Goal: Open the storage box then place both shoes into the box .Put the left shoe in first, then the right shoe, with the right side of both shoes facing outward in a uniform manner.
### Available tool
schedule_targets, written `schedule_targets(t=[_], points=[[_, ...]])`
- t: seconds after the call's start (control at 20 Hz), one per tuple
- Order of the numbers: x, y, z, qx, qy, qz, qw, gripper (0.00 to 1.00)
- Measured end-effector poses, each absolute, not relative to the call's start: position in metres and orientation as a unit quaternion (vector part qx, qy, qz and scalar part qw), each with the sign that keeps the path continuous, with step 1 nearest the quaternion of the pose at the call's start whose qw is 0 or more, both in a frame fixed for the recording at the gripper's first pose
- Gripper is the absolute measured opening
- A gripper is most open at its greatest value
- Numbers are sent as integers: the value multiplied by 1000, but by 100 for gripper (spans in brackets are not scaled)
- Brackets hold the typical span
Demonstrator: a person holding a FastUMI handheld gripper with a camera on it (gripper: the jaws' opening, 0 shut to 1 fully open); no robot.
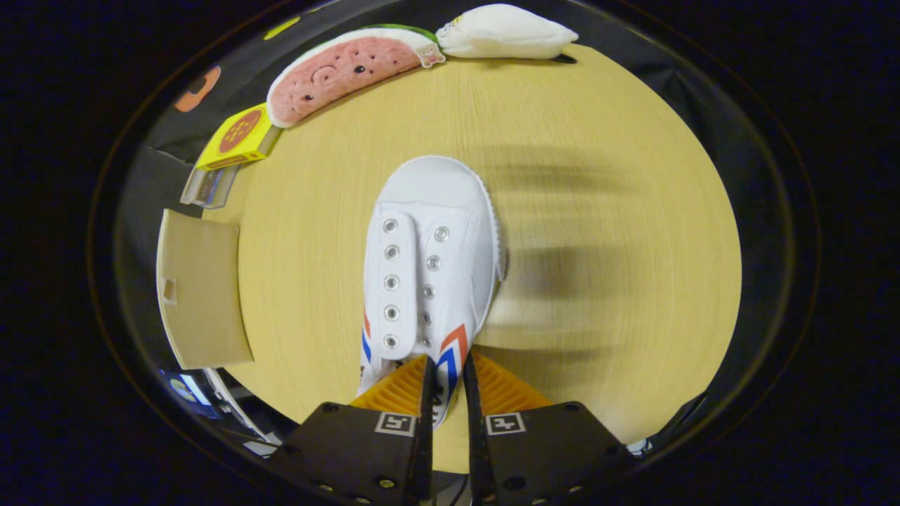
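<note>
The gripper (444, 372) had its two ribbed fingers pressed close together, pinching the heel-side canvas wall of a white lace-less canvas sneaker (429, 274) with metal eyelets and red-and-blue chevron stripes. The shoe hung over the pale wood-grain round table (598, 176), toe pointing toward 12 o'clock, with a blurred shadow at 3 o'clock of it. At 9 o'clock of the shoe sat a tan cardboard-coloured flat panel (204, 295) — possibly the storage box, though I could not tell. Toward 11 o'clock lay a yellow printed carton (238, 137), then a soft watermelon-slice plush (344, 70); at 12 o'clock, a white plump cushion-like toy (506, 31).
</note>
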State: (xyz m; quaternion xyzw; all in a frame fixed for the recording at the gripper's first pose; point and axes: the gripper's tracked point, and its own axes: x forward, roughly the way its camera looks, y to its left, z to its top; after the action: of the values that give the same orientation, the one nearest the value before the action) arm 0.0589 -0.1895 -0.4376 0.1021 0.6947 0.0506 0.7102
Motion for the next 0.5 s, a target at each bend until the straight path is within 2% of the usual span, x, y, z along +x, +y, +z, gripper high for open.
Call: schedule_targets(t=[0.05,0.15,0.5], points=[[53,-191,-445,119,700,44,703,11],[59,-196,-436,148,703,36,695,0],[55,-180,-413,171,713,13,680,0]])
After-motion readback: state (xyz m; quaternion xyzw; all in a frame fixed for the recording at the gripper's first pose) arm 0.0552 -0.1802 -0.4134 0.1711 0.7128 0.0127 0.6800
